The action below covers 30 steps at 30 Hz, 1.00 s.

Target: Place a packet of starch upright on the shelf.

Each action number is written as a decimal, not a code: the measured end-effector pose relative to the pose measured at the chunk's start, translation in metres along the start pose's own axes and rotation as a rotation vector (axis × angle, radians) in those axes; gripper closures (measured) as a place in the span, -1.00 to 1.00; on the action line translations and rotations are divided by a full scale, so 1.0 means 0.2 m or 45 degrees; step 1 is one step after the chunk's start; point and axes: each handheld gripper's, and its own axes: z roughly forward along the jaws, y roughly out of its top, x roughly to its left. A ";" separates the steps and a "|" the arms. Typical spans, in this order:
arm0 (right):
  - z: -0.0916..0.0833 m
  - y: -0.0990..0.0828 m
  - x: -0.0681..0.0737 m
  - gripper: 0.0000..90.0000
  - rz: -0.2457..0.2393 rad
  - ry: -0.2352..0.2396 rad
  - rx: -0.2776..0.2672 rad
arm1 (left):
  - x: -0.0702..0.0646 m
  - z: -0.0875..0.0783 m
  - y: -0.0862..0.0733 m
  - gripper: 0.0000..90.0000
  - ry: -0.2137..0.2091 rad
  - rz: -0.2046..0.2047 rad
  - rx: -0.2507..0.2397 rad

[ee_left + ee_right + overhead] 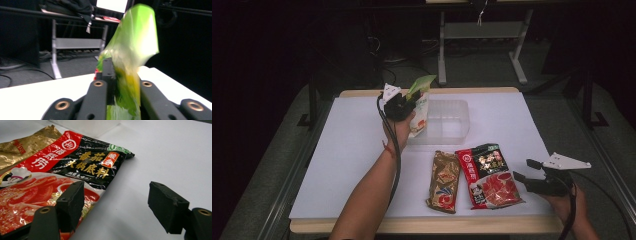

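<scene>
One green packet [420, 102] hangs clamped in the left gripper [404, 104] above the clear bin [447, 120]; right gripper [524, 172] gapes empty. Limp film could snag the rim.

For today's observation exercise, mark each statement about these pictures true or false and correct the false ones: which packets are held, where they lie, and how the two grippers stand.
1. The left gripper grips a green packet. True.
2. The green packet lies flat on the table. False: it is held above the near edge of the clear plastic tub.
3. The right gripper is open. True: its jaws stand apart with nothing between them.
4. The red and black packet is inside the tub. False: it lies on the white table.
5. A gold packet lies beside the red and black packet. True.
</scene>
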 end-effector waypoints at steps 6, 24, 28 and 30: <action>0.01 0.00 0.00 -0.36 0.001 0.008 0.011 | 0.02 -0.07 0.00 0.62 -0.098 0.151 0.088; 0.03 0.00 0.02 -0.38 -0.008 0.020 0.046 | 0.07 -0.37 -0.14 0.82 -0.245 0.385 0.321; 0.04 0.00 0.03 -0.38 -0.021 0.018 0.053 | 0.07 -0.37 -0.17 0.99 -0.254 0.417 0.382; 0.04 0.00 0.03 -0.38 -0.019 0.017 0.056 | 0.06 -0.37 -0.18 1.00 -0.255 0.428 0.422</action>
